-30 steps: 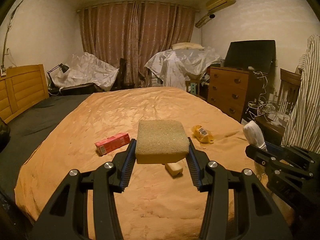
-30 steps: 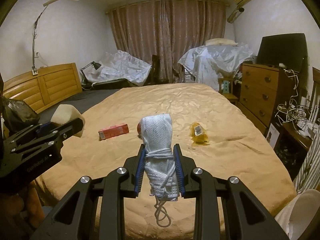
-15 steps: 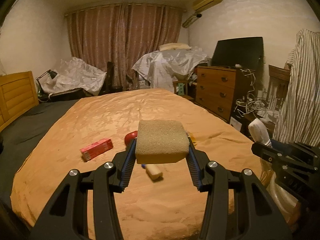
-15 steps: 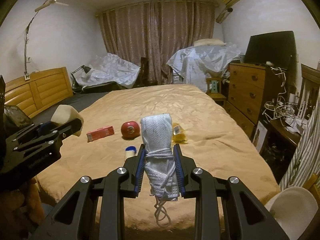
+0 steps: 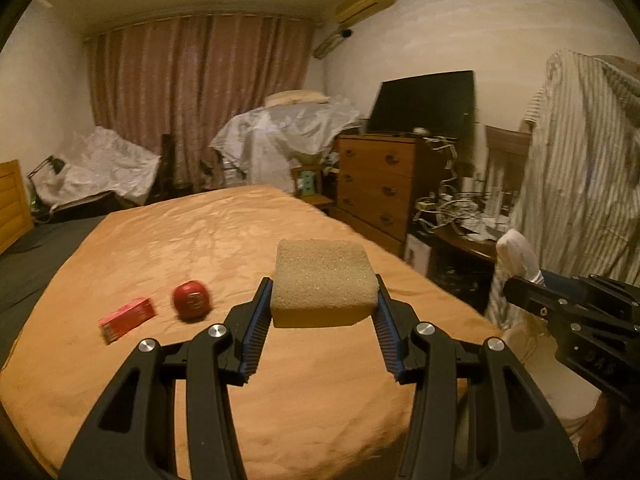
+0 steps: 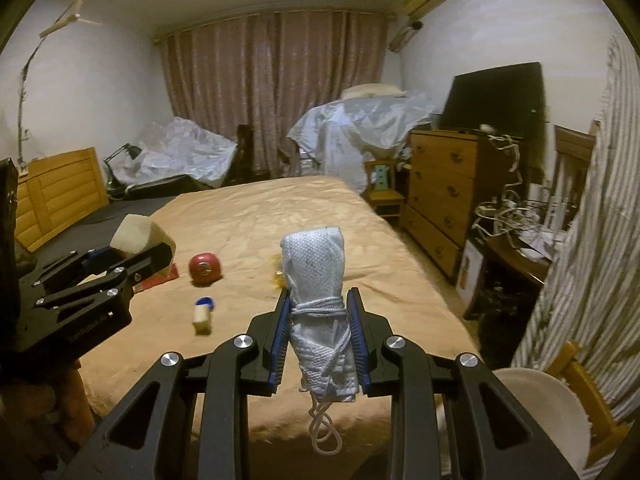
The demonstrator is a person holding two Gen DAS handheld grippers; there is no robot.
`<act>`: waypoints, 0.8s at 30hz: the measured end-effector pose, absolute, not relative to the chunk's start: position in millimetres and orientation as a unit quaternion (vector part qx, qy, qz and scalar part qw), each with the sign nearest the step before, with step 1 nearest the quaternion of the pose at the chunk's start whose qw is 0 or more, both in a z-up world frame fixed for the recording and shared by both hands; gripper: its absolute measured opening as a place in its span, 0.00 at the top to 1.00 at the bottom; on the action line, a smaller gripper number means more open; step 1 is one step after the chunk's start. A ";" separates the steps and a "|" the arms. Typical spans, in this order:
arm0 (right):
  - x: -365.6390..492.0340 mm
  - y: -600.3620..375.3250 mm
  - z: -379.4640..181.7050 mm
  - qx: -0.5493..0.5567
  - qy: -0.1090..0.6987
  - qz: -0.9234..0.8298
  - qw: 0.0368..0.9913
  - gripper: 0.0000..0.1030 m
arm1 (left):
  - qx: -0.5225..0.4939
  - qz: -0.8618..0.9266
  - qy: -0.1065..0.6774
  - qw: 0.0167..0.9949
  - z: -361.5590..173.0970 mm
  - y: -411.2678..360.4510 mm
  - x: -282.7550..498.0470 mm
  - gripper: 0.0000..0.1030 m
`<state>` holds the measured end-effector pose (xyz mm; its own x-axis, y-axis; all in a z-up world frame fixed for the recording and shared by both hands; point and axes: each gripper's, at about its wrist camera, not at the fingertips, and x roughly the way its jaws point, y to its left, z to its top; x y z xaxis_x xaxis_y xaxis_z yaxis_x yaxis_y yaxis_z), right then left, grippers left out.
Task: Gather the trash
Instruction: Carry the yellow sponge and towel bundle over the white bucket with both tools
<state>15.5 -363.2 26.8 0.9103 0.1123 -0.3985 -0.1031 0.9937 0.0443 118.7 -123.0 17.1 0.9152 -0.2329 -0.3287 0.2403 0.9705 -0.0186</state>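
- Left wrist view: on the orange bedspread a red box lies furthest left with a red ball just beside it, both loose, which I judge to be trash not yet collected.
- Centre of the same view, the left gripper is clamped on a sponge, pads against its two side faces, so the block rides level and clear of the bed for carrying.
- At the right edge the right gripper shows from the side, a white tip sticking out of it; what that is cannot be told here.
- Right wrist view settles it: the right gripper is closed on a white mask rolled up and bound with its own cord, a loop dangling below. Gripping at the binding likely keeps the roll from unwinding.
- Only this view shows a small blue-capped bottle on the bedspread near the ball, a yellow wrapper half hidden behind the mask, and a pale round bin at lower right beside the bed, probably where both loads belong.
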 end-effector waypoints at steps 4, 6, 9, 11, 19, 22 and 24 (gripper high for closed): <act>5.3 -397.2 31.1 0.015 0.206 0.030 0.978 0.72 | 0.018 -0.155 0.168 0.973 18.6 -153.3 120.7 0.55; -2.2 -417.7 31.3 0.020 0.208 0.016 0.978 0.72 | 0.022 -0.168 0.169 0.971 18.1 -168.6 120.7 0.55; -10.9 -445.5 31.2 0.027 0.211 -0.004 0.977 0.72 | 0.030 -0.190 0.169 0.967 17.6 -188.8 117.8 0.55; -16.7 -463.0 30.0 0.032 0.213 -0.016 0.976 0.72 | 0.033 -0.203 0.171 0.964 17.9 -201.1 116.5 0.55; -33.8 -541.0 25.5 0.052 0.238 -0.061 0.968 0.72 | 0.046 -0.259 0.182 0.948 19.2 -258.7 112.6 0.55; -36.6 -575.6 21.8 0.061 0.263 -0.074 0.960 0.72 | 0.052 -0.279 0.192 0.939 16.6 -276.6 111.6 0.55; -35.4 -592.3 18.4 0.063 0.278 -0.079 0.955 0.72 | 0.055 -0.294 0.204 0.932 12.3 -290.7 111.4 0.55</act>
